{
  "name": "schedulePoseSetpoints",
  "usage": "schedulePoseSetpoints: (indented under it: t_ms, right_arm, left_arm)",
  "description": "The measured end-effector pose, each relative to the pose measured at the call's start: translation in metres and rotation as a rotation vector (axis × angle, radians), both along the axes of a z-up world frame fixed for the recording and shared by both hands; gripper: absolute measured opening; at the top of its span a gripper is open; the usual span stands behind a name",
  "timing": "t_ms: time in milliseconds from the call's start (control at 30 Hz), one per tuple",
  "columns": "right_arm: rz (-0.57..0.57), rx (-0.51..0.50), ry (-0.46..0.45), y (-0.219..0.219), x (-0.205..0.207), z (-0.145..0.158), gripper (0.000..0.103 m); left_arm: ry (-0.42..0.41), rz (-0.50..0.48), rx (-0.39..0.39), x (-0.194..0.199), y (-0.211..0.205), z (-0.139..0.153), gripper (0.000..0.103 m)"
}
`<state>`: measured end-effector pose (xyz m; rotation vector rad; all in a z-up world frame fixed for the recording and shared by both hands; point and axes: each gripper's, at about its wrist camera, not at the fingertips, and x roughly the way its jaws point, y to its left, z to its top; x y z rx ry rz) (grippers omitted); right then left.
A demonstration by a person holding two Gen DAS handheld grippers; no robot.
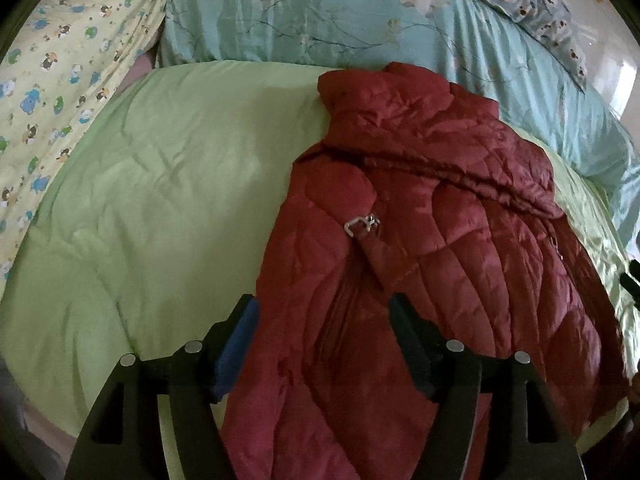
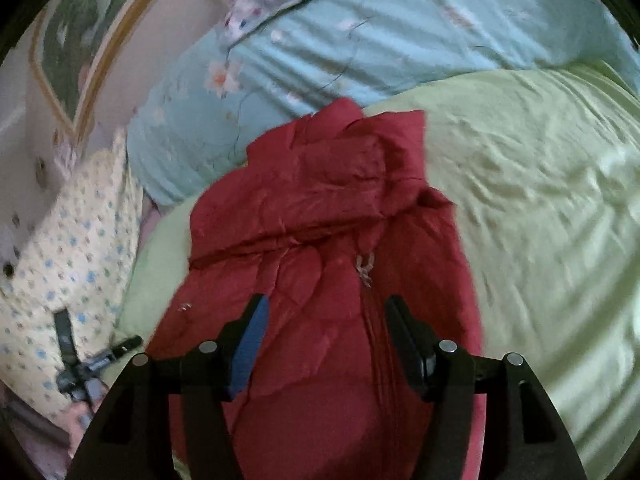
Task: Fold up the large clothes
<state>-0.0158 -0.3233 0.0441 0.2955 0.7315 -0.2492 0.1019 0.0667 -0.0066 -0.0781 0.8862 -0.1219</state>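
place: home bedroom | evidence: bed with green quilt (image 1: 152,200), floral duvet (image 1: 300,12), patterned pillow (image 2: 72,248)

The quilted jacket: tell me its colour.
Dark red; the jacket shows best in the left wrist view, lying on the green quilt.

Bed in dim, soft light

A light green quilt (image 1: 152,184) covers the bed; a teal floral duvet (image 1: 304,12) lies bunched along its far edge, a pale yellow cartoon-print sheet (image 1: 60,64) at one side, and a framed picture (image 2: 76,48) hangs on the wall.
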Motion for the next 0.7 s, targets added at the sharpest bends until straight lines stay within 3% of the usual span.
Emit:
schedulePoseSetpoints:
  t_ms: [300,700]
  right_arm:
    - [-0.122,-0.047,0.027,-0.001,-0.058,0.007,0.068]
    - [-0.161,-0.106,0.180,0.015,-0.068,-0.028,0.070]
  left_arm:
    - [-0.007,-0.010,-0.009,-0.016,0.019,-0.006,0.076]
    - [0.053,0.009,-0.066,-0.020,0.049,-0.027,0.081]
